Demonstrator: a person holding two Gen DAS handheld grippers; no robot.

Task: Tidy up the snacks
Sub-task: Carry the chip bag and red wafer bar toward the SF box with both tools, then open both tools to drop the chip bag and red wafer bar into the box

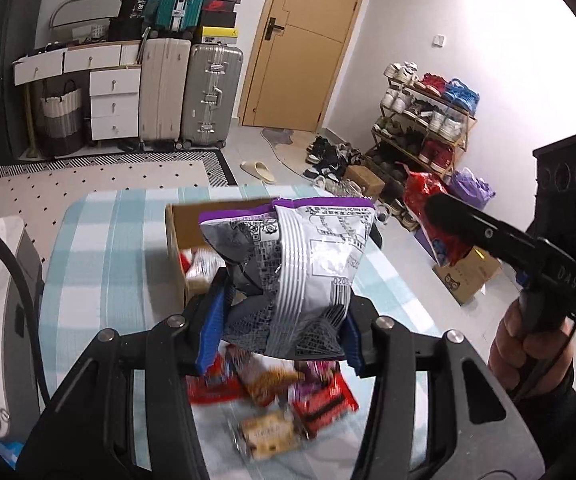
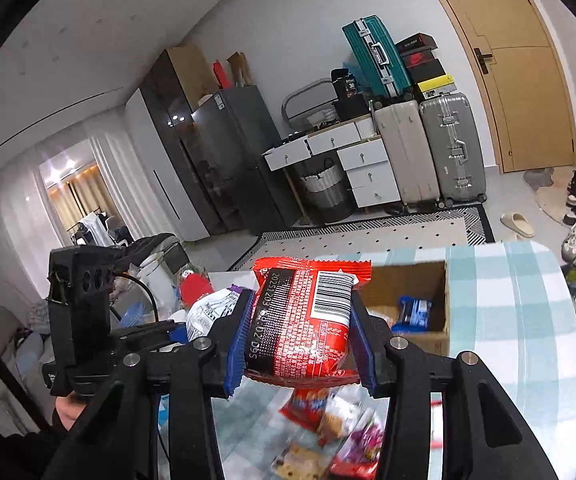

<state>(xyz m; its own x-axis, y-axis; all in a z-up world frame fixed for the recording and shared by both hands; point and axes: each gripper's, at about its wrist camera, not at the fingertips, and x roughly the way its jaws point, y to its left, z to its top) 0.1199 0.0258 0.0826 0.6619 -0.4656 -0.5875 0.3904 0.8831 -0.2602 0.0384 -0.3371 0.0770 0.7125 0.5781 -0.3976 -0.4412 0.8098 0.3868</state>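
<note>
left claw (image 1: 277, 334) – clamped on silver-purple bag (image 1: 292, 276) | right claw (image 2: 302, 350) – clamped on red packet (image 2: 308, 320)

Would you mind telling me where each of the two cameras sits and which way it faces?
Left wrist: on the left gripper, looking along its fingers, shut on a silver-and-purple snack bag, towards the door; the right gripper and hand show.
Right wrist: on the right gripper, shut on a red snack packet, facing the suitcases; the left gripper shows.
Shared: cardboard box, checked tablecloth, loose snacks.
</note>
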